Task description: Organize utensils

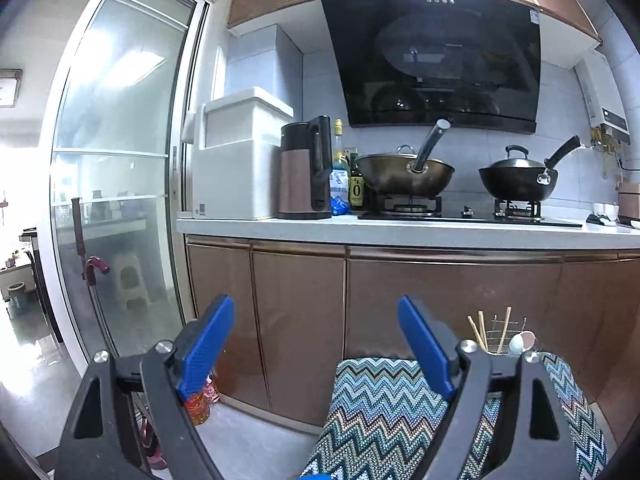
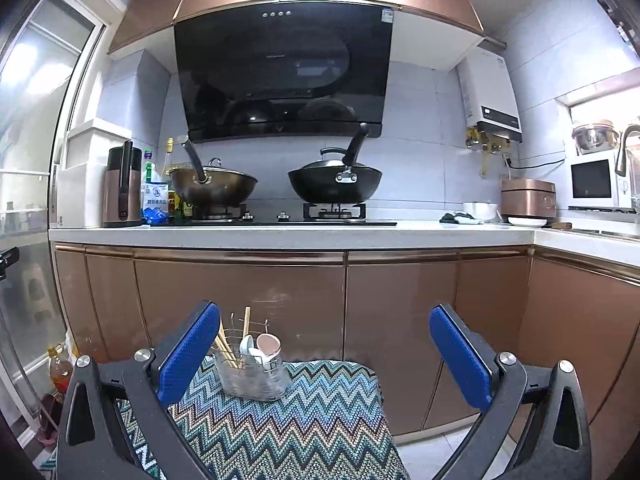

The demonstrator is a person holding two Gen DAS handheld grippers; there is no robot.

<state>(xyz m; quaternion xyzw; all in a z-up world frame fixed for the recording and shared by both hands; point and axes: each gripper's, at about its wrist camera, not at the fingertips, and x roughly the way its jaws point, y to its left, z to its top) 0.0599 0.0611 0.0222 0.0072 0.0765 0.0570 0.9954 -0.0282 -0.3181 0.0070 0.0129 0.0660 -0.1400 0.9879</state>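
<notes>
Both our grippers, left [image 1: 316,344] and right [image 2: 326,352], hang with fingers spread wide, gripping nothing. On the zigzag-clothed table [image 2: 320,412] stands the wire utensil holder [image 2: 254,376], upright with chopsticks [image 2: 224,346] and spoons [image 2: 258,346], near our right gripper's left finger.

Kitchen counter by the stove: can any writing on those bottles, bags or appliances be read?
"0": yellow label of the dark bottle.
Salt bag: blue characters, too blurred to read.
Range hood: faint brand mark and corner sticker, unreadable.
Water heater: small marks, unreadable.
</notes>
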